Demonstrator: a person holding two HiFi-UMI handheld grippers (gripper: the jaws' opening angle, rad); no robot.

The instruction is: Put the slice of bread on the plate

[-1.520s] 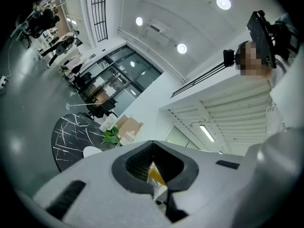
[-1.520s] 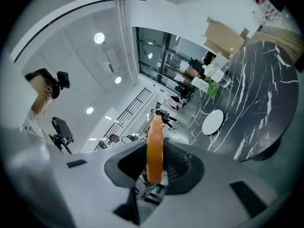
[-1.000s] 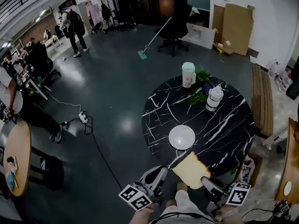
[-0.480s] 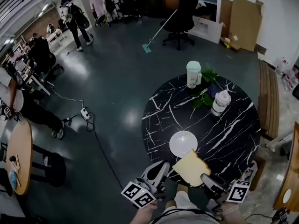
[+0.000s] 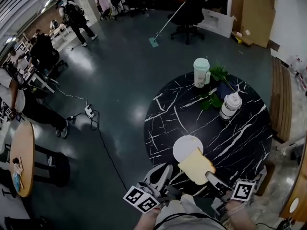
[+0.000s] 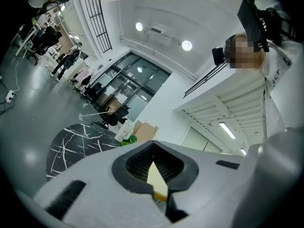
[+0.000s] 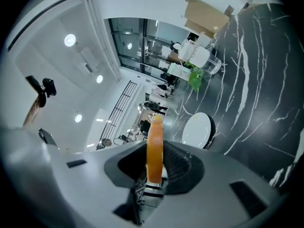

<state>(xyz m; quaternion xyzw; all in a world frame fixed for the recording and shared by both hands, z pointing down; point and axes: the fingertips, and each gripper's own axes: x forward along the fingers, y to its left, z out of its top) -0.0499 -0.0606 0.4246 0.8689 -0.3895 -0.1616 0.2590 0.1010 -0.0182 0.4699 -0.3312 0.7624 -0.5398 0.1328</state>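
Dark grey floor surrounds one round black marble table (image 5: 230, 138) veined in white. On it stand one white plate (image 5: 184, 146), two lidded containers, a pale green cup (image 5: 201, 72) and a white jar (image 5: 230, 105), and one bunch of green leaves (image 5: 212, 87) between them. The single slice of bread (image 5: 195, 166) is in the air, its far edge overlapping the plate's near rim in the head view. It is pinched between the jaws of the right gripper (image 5: 209, 175), and its orange crust stands edge-on between the pads in the right gripper view. The left gripper (image 5: 160, 172) hangs by the table's near edge, jaws pressed together at the tips, holding nothing.
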